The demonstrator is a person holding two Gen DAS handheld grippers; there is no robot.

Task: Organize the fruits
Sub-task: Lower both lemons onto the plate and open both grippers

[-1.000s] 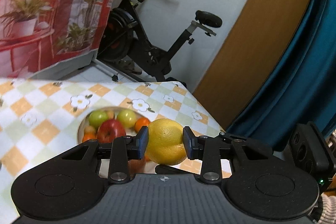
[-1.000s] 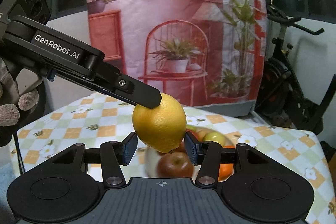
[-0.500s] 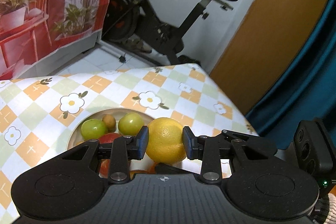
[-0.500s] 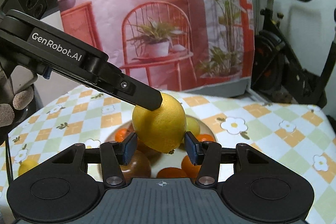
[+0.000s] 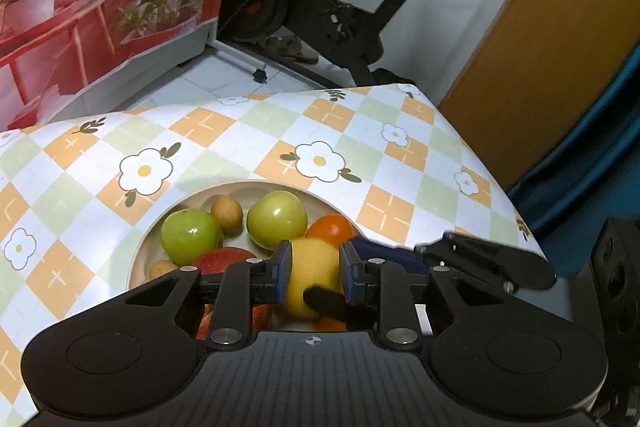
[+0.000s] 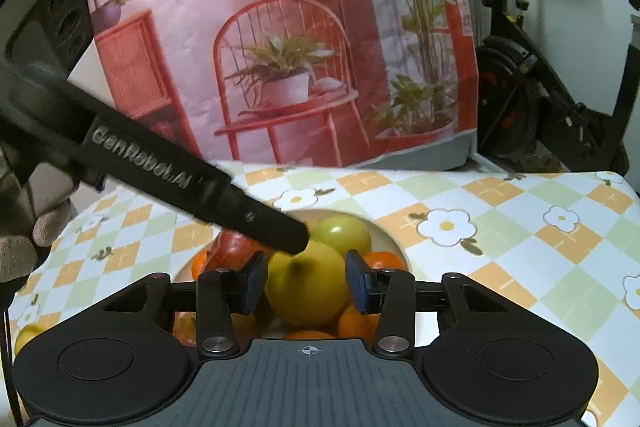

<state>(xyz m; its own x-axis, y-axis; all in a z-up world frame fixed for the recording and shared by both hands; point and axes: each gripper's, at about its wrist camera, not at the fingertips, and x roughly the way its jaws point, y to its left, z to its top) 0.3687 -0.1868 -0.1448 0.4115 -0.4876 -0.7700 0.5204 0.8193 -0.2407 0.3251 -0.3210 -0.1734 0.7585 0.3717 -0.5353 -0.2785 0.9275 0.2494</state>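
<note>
The left gripper point(image 5: 313, 277) fingers point(image 5: 282, 275) clamp the lemon point(image 5: 310, 279) over the fruit bowl point(image 5: 240, 187). The right gripper point(image 6: 306, 285) fingers point(image 6: 254, 283), just narrowed, flank the lemon; contact unclear. Worktop point(image 5: 240, 131) beyond; exercise bike point(image 5: 340, 11) farthest.

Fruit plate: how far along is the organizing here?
Mostly done: the plate already holds green apples, a red apple and oranges. In hand: the lemon, clamped by the left gripper over the pile; the right gripper has just been closing around it too. Left: releasing it, plus one yellow fruit lying on the tablecloth.
</note>
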